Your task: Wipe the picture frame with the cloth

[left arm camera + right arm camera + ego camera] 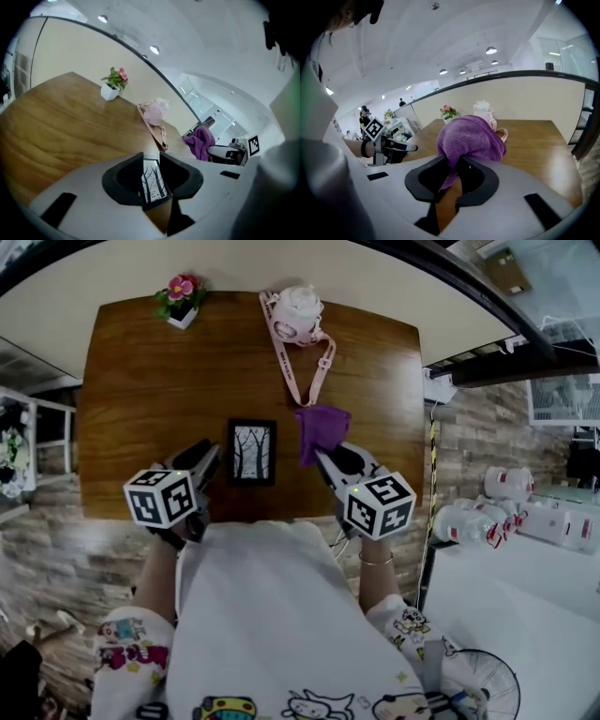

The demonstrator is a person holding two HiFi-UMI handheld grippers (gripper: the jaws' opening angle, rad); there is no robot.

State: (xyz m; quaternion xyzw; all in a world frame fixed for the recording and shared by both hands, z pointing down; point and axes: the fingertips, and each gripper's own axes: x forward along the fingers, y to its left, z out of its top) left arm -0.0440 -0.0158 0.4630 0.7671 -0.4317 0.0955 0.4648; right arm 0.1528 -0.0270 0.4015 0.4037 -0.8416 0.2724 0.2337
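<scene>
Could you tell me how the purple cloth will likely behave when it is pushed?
Probably floppy: the purple cloth bunches and droops from the right gripper's pinch. Its fuzzy weave looks unlikely to slip. Pushed, it would likely crumple rather than slide.

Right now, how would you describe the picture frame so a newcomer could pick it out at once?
On the wooden table, look near the front edge, at its middle. The picture frame lies flat there, left of the purple cloth. It is the only dark-bordered rectangle, showing bare black trees on white.
</scene>
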